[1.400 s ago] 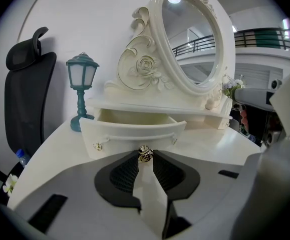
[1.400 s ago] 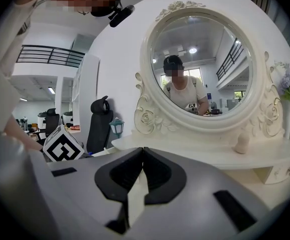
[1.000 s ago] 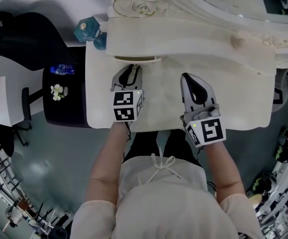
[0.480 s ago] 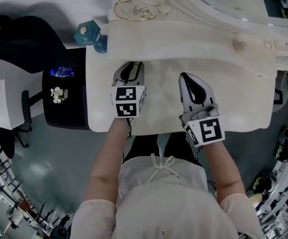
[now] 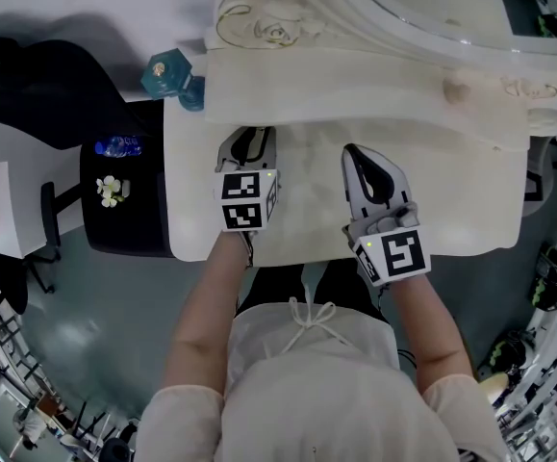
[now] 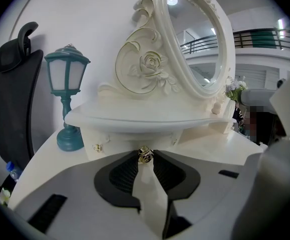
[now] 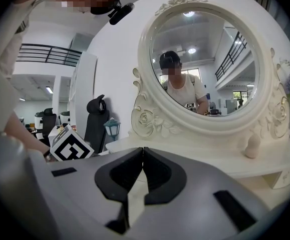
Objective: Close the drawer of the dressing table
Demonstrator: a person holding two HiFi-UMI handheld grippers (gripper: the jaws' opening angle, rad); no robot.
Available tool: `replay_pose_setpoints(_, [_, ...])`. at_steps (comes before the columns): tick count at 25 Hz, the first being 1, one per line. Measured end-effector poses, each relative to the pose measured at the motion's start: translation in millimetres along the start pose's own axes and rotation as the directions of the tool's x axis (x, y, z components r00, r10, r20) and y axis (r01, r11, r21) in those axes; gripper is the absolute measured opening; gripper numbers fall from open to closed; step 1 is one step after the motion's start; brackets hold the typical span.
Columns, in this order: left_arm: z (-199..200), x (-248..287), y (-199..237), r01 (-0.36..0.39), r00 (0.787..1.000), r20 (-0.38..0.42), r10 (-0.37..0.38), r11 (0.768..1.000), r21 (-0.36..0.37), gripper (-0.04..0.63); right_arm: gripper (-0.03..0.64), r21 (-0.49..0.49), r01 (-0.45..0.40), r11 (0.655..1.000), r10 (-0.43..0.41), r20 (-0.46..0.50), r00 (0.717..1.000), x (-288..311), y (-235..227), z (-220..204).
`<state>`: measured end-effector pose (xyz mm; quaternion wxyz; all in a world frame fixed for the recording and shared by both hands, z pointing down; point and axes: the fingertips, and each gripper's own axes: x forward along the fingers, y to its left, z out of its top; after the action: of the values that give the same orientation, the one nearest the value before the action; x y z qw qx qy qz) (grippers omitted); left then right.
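The cream dressing table carries a raised shelf under an oval mirror. Its small drawer front sits flush beneath that shelf. My left gripper is shut on the drawer's gold knob, which shows right at the jaw tips. In the head view the drawer is hidden under the shelf. My right gripper hovers over the tabletop to the right, shut, with nothing held.
A teal lantern lamp stands at the table's back left corner. Left of the table is a black stool with a water bottle and a flower, and a black office chair. A second gold knob shows at the left.
The drawer stuck out slightly from under the shelf a second ago and now sits flush. My left gripper moved toward the shelf with the knob. The right gripper barely shifted.
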<state>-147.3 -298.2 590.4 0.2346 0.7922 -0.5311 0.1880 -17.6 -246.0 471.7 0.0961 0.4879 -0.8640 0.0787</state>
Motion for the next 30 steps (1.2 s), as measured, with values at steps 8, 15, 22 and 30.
replay_pose_setpoints(8, [-0.1, -18.1, -15.2, 0.026, 0.999, 0.031, -0.024, 0.998, -0.064, 0.298, 0.008, -0.024, 0.006, 1.000, -0.006, 0.007, 1.000, -14.7, 4.3, 11.1])
replay_pose_setpoints(15, [27.6, -69.9, -20.2, 0.008, 0.992, 0.128, -0.002, 0.999, -0.042, 0.321, 0.008, -0.046, 0.009, 0.999, -0.008, 0.037, 0.999, -36.1, 7.5, 29.5])
replay_pose_setpoints(22, [79.0, -140.1, -39.2, -0.003, 0.968, 0.252, -0.021, 0.996, 0.095, 0.190, 0.008, -0.076, -0.015, 0.997, 0.022, 0.092, 0.996, -53.7, 16.0, 59.0])
replay_pose_setpoints(30, [131.9, -213.8, -68.9, -0.002, 0.927, 0.369, -0.073, 0.980, 0.197, 0.043, 0.006, -0.070, -0.058, 0.996, 0.068, 0.153, 0.986, -76.2, 29.4, 95.9])
